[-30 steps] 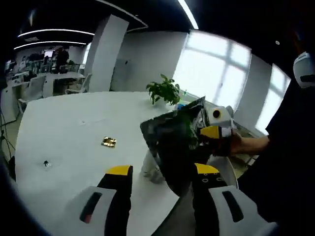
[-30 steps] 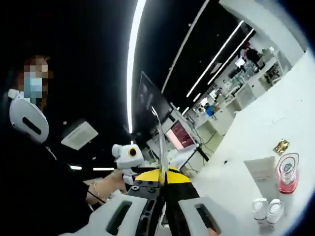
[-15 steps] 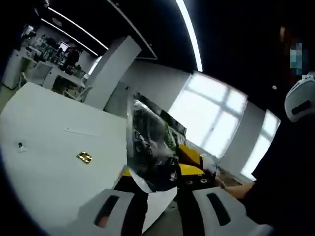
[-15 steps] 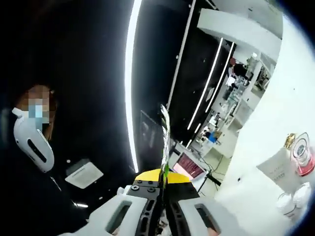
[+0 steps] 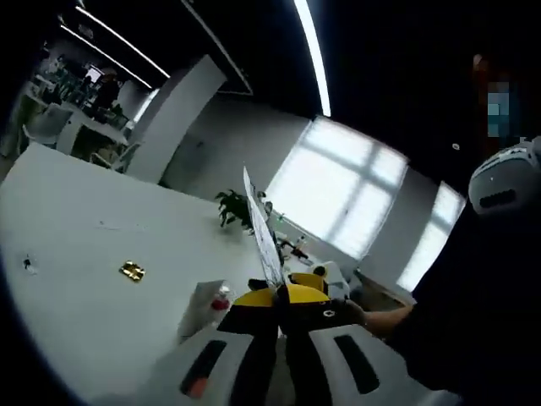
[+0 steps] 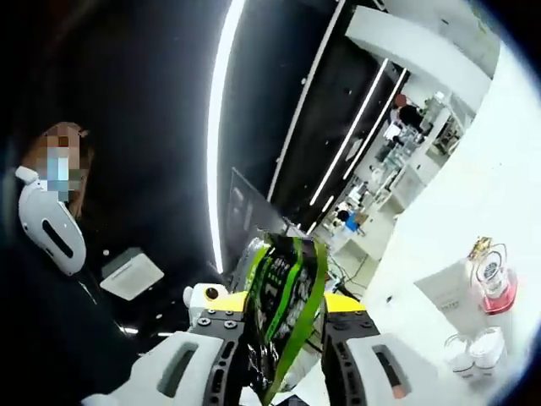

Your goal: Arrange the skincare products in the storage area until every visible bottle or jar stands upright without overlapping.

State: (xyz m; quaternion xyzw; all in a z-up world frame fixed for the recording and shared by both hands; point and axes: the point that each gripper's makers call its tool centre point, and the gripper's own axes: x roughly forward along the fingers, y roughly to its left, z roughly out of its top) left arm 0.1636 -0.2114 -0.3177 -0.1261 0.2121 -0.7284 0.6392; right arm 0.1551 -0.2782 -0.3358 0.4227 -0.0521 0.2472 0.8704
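Both tongs were raised above the white surface (image 5: 76,245), each at a flat black-and-green packet (image 6: 283,309). In the left gripper view the left tongs (image 5: 279,296) were pinched tight on the packet (image 5: 264,237), seen edge-on as a thin blade whose long axis ran up and slightly left from the yellow tips. In the right gripper view the right tongs (image 6: 283,306) stood a little apart, with the packet's broad face filling the gap between them, its green stripes running lengthwise up and away from the camera; whether the jaws pressed on it I cannot tell.

The skincare items stood on the surface well below and beyond the packet. In the right gripper view, at the right edge: a pale tube (image 6: 445,292) lying flat, a clear bottle with pink liquid (image 6: 493,283) upright just beside it, and two small white jars (image 6: 475,348) side by side nearer the camera. A small gold item (image 5: 131,271) lay apart on the surface, a potted plant (image 5: 232,205) at the far edge. A person's hand (image 5: 372,318) held the right gripper.
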